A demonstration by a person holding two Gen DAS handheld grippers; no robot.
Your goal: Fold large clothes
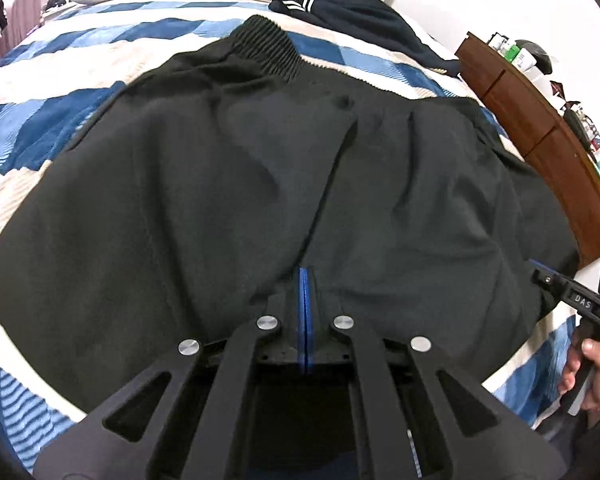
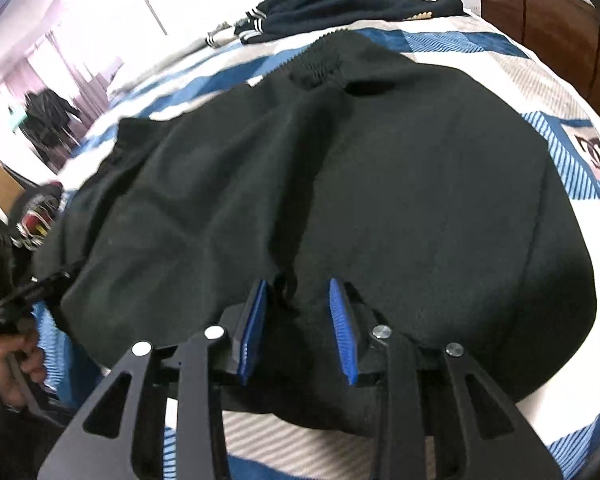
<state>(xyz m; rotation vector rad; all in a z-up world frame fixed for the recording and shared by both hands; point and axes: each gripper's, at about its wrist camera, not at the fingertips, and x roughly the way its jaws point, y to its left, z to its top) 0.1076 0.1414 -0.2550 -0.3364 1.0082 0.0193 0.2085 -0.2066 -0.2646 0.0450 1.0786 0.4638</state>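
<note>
Jaws of the left gripper (image 1: pixel 306 276) are clenched on the black jacket's (image 1: pixel 260 168) near hem; the right gripper's (image 2: pixel 300 292) stand parted around a bunched fold, jacket spread across the bed (image 2: pixel 500 64) for folding.

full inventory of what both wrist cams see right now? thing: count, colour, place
black garment: 1, black with a ribbed band at the far end, spread flat across the middle of the bed
bedspread: 1, blue, white and beige patches, under the garment
dark navy garment: 1, navy with white-striped cuffs, bunched at the far end of the bed
wooden cabinet: 1, reddish brown, along the bed's side, small clutter on top
hanging dark clothes: a few, dark, far across the room, blurred
left gripper: 1, black with blue pads, shut, over the garment's near edge
right gripper: 1, black with blue pads, open, garment fold between the jaws
hand: 1, holding the right gripper's handle
</note>
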